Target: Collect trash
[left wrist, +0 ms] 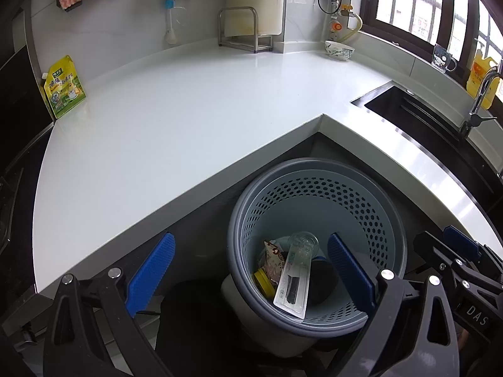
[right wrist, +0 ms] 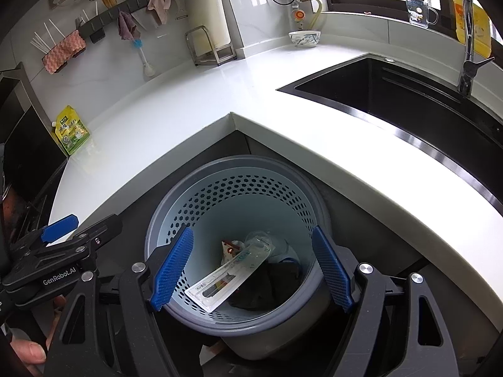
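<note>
A grey perforated waste bin [left wrist: 314, 194] [right wrist: 239, 185] stands on the floor in the inner corner of the white counter. Inside lie a clear blister pack [left wrist: 294, 279] [right wrist: 229, 278], a snack wrapper [left wrist: 272, 257] [right wrist: 229, 248], a clear bottle [left wrist: 303, 240], a yellow lid [left wrist: 263, 281] and something dark [right wrist: 267, 286]. My left gripper [left wrist: 251, 267] hangs open above the bin's left rim with nothing between its blue pads. Over the bin's mouth my right gripper [right wrist: 251, 267] is open too, empty.
A yellow-green pouch [left wrist: 64, 86] [right wrist: 71, 128] stands at the counter's left end. A bowl [left wrist: 339, 49] [right wrist: 304, 38] and a metal rack [left wrist: 243, 28] sit at the back. The black sink [right wrist: 393, 94] and tap [left wrist: 478, 100] lie to the right.
</note>
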`<state>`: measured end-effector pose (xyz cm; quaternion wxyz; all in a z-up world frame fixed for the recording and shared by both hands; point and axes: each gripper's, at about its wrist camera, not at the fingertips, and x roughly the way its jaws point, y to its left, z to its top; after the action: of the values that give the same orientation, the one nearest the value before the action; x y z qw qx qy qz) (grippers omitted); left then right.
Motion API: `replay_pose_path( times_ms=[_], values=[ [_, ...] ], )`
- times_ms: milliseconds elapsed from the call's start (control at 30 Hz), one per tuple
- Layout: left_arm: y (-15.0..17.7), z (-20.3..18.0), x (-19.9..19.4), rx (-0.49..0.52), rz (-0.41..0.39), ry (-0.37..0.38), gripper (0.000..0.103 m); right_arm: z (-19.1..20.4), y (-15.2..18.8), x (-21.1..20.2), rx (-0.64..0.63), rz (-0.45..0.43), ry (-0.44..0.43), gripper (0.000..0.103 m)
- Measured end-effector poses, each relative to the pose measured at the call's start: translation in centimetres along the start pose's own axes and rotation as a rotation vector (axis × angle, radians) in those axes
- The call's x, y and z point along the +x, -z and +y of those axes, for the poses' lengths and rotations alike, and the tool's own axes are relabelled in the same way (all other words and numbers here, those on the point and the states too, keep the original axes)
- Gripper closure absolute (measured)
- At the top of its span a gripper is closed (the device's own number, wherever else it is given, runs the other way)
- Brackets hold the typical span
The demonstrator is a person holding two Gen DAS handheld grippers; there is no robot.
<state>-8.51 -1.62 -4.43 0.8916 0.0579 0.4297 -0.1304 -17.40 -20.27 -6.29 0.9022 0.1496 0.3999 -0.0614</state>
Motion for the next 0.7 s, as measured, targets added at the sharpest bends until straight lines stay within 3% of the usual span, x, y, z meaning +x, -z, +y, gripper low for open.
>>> replay_pose_path(
  times_ms=[700],
  values=[
    [0.18,0.08,0.09,0.002,0.010,-0.026,0.006,0.47,-0.37,-0.54,-0.009,-0.017,0.084,0.028]
  ],
)
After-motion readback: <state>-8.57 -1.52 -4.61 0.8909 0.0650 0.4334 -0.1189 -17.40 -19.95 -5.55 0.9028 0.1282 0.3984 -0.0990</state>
